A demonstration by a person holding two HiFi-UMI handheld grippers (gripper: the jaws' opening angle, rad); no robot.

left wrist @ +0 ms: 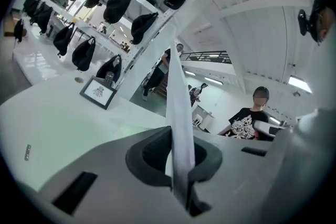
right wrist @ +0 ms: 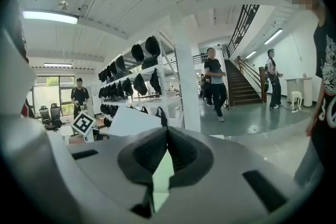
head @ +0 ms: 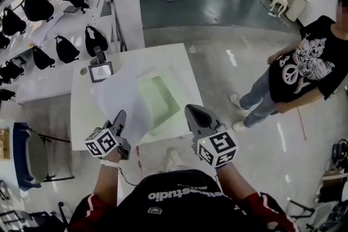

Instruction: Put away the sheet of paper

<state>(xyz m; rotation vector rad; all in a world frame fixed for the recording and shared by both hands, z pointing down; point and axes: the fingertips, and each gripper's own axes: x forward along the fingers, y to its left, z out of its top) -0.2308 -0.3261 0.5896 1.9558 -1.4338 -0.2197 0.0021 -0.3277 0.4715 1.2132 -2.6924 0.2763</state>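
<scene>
While L claw [head: 119, 117] grips sheet of paper [head: 123, 98], R claw [head: 192, 111] is closed (shirt [head: 179, 205]: "…studio").

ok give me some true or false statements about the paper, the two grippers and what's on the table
1. The left gripper is shut on the sheet of paper. True.
2. The right gripper grips the other edge of the paper. False: its jaws are together with nothing between them, and it is apart from the sheet.
3. The paper lies flat inside the light green tray. False: it is held up over the table, partly covering the tray in the head view.
4. A small framed picture stands on the table near its far left corner. True.
5. A bystander in a black t-shirt stands to the right of the table. True.
</scene>
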